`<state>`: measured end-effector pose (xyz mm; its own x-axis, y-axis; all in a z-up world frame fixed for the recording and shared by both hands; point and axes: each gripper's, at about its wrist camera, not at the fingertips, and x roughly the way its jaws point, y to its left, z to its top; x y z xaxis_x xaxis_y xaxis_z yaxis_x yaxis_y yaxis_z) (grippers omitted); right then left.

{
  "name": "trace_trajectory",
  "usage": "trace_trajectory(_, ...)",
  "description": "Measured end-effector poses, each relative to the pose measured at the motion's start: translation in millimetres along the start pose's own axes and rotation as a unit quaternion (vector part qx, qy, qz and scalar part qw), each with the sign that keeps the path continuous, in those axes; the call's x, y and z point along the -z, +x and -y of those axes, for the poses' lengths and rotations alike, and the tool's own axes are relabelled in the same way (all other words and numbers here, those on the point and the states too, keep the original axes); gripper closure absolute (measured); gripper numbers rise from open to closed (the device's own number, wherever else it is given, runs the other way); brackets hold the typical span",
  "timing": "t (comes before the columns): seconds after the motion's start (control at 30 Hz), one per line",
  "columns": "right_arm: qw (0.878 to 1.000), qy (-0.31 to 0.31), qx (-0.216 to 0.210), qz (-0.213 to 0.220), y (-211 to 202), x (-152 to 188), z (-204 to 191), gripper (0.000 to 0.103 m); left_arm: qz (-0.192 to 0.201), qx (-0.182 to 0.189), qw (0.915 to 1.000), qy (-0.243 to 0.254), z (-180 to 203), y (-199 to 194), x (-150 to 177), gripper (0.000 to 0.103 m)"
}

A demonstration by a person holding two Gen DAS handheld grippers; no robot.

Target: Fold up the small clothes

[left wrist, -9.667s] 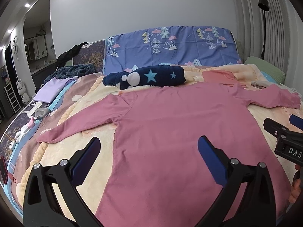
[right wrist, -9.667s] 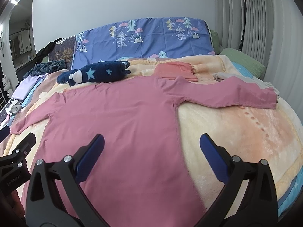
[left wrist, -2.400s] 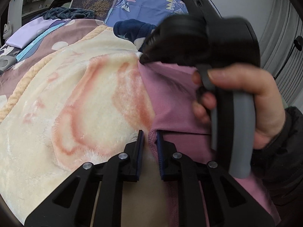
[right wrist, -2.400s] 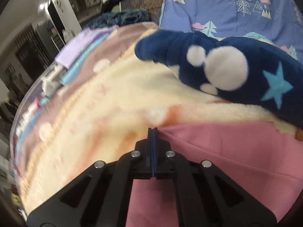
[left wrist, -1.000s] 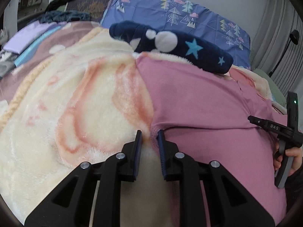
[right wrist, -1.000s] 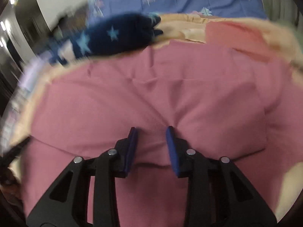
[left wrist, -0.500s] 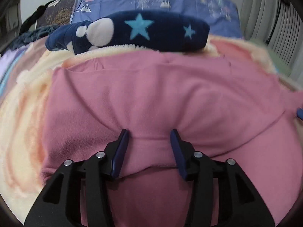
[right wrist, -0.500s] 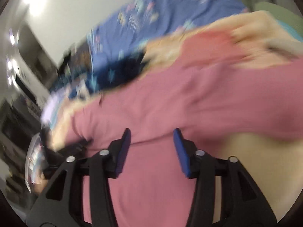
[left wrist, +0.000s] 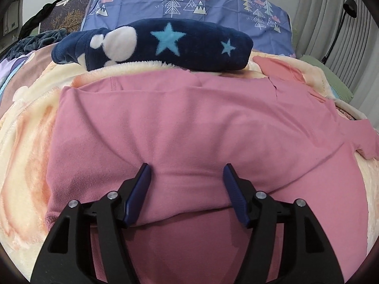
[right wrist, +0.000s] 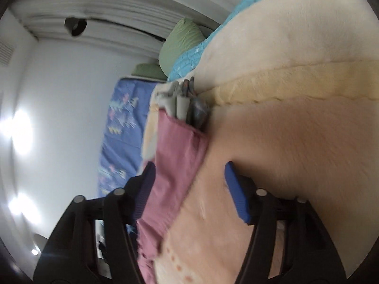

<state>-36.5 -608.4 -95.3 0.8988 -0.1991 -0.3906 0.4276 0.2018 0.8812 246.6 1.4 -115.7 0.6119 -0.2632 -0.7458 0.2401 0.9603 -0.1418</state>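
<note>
A pink long-sleeved shirt lies on the cream blanket. Its left sleeve is folded across the body, with the fold's hem near my left fingers. My left gripper is open just above that folded sleeve and holds nothing. In the right wrist view, rolled sideways and blurred, my right gripper is open over the shirt's right sleeve, which stretches out on the blanket. It holds nothing.
A folded navy fleece with stars lies behind the shirt's collar. A blue tree-print pillow stands against the wall. A folded salmon garment lies at the back right. Grey folded items sit by the sleeve's cuff. A green pillow lies beyond.
Both grippers have let go and opened wider. The left one stays over the folded left sleeve. The right one has swung away to the right sleeve and rolled sideways.
</note>
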Motion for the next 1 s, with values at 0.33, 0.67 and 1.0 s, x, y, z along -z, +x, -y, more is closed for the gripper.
trace_trajectory(0.33,0.997,-0.050,0.051,-0.012,37.5,-3.6,-25.7,0.097,0.005,0.019,0.9998,-0.006,-1.5,0.1,-0.8,0.033)
trace_trajectory(0.67,0.958,-0.265,-0.105,-0.036,35.2,141.4,-218.6,0.098,0.009,0.033,0.9994,-0.012,-4.2,-2.0,-0.3,0.031)
trace_trajectory(1.0,0.822,-0.435,-0.104,-0.353,170.8,424.8,-243.2,0.091,0.039,0.141,0.9850,-0.092,-36.9,-13.0,3.6,0.031)
